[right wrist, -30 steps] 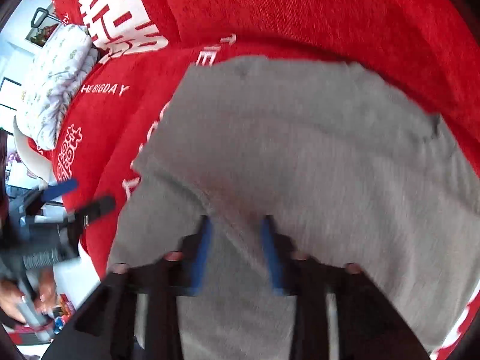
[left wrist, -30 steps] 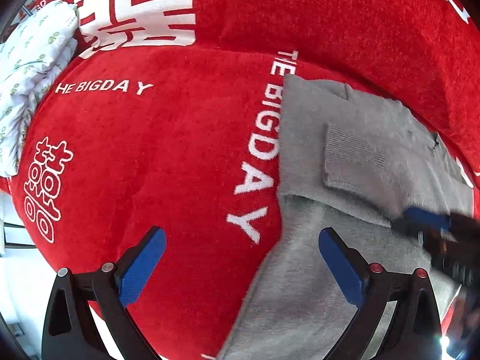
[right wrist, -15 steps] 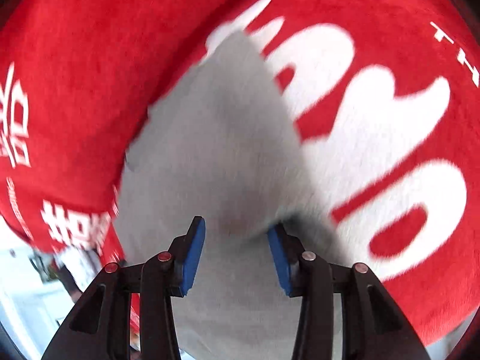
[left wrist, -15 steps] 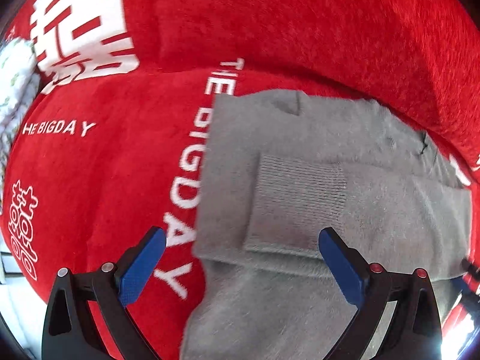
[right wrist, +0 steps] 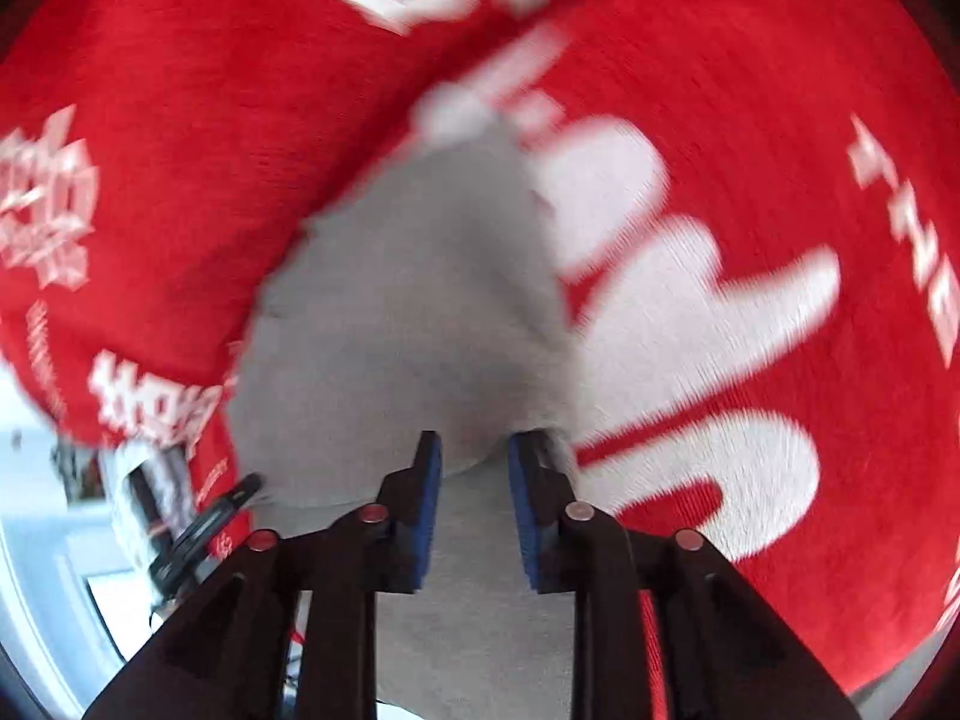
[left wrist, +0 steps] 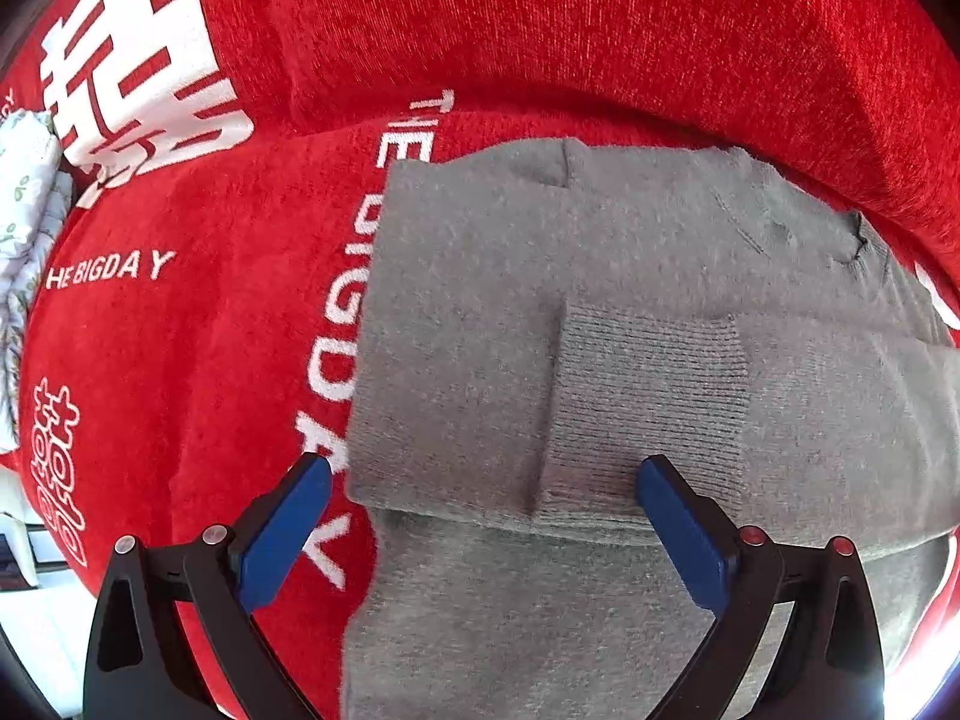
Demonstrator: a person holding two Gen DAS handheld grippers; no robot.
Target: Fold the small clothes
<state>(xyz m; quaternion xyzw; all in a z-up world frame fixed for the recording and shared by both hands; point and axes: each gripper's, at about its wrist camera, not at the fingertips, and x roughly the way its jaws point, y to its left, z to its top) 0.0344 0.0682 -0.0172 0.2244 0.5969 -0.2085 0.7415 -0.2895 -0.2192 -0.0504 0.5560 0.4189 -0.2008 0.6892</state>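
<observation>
Red plush blanket with white lettering is spreading beneath one grey knit garment, lying from centre toward four o'clock in my left view. My left gripper is hovering spread wide, straddling the folded sleeve's ribbed cuff. My right gripper has just been parting, fabric bunching between loosened pads. I judge I should lift evenly, keeping edges aligned. Two grippers, one garment, one floral bundle at nine o'clock.

light: bright, even | left view sharp | right view motion-blurred (fisheye-bent, dark corners)
</observation>
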